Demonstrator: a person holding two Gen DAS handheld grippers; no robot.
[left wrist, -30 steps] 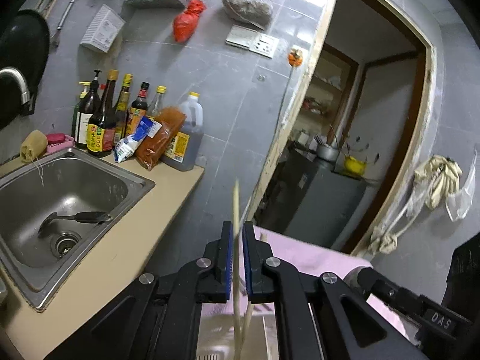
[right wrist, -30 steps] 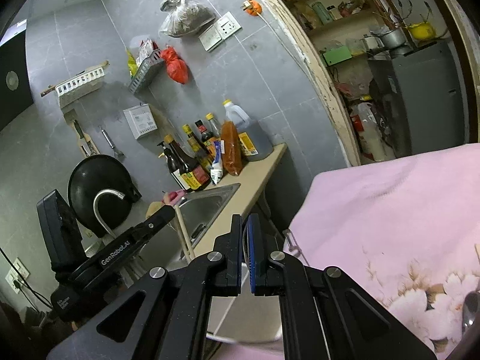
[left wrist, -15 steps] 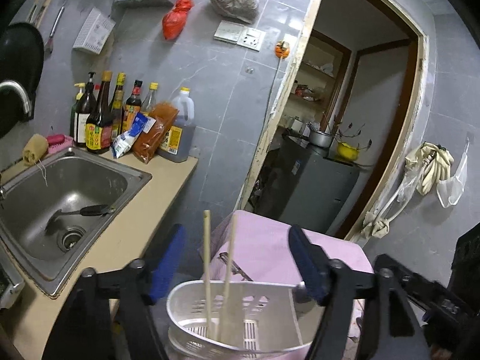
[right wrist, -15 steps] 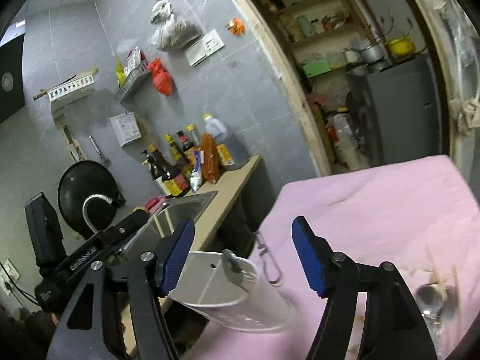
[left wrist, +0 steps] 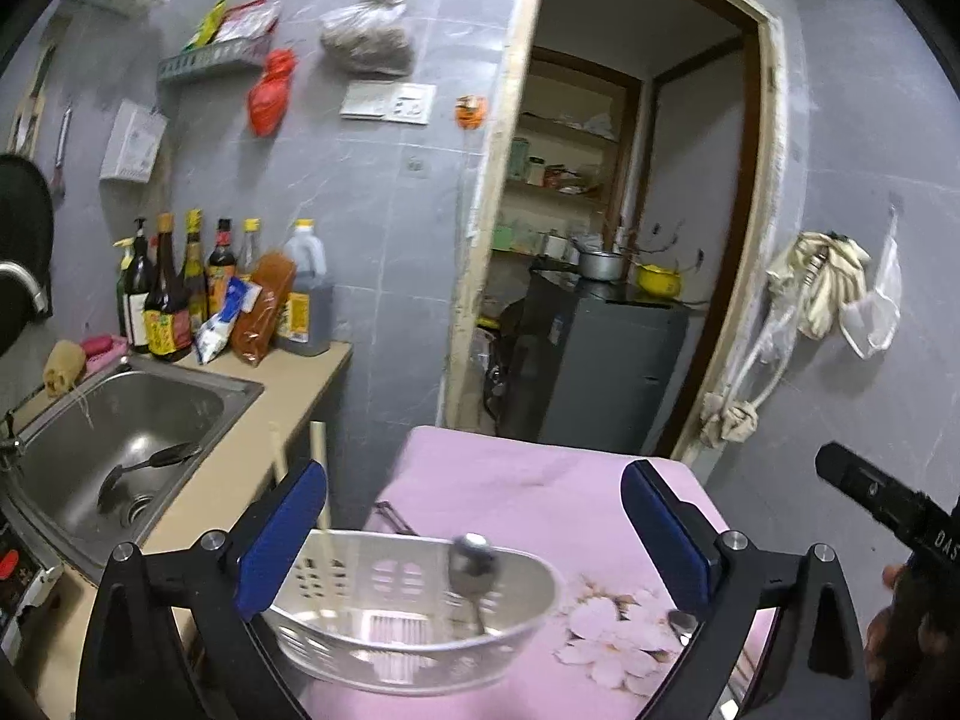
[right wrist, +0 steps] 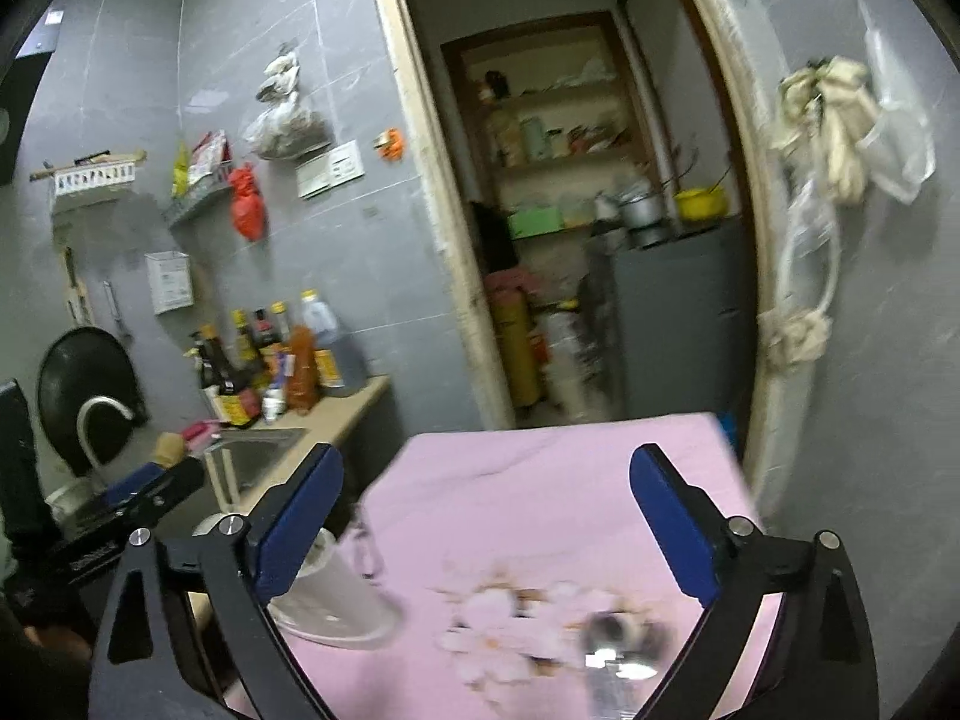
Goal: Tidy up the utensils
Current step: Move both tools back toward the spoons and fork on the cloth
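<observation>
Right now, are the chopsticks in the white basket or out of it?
In. The chopsticks stand upright inside the white basket, their tops poking above its rim, beside a metal spoon.

Home kitchen; sink point(left wrist: 129, 420), sauce bottles point(left wrist: 174, 294)

Left wrist view: mounted behind the left gripper point(left wrist: 474, 516), looking forward and slightly down between its wide-spread fingers, close above a white utensil basket point(left wrist: 414, 618) on a pink floral cloth point(left wrist: 540, 480); sink point(left wrist: 114, 420) to the left, doorway point(left wrist: 624, 228) ahead. Right wrist view: set behind the right gripper point(right wrist: 486, 516), facing the same doorway point(right wrist: 576, 228), blurred, slightly further right. Shared by both: cloth point(right wrist: 540, 480), basket point(right wrist: 336, 606), bottles point(left wrist: 192, 288) on the bench point(left wrist: 252, 438), tiled wall, hanging rags.
</observation>
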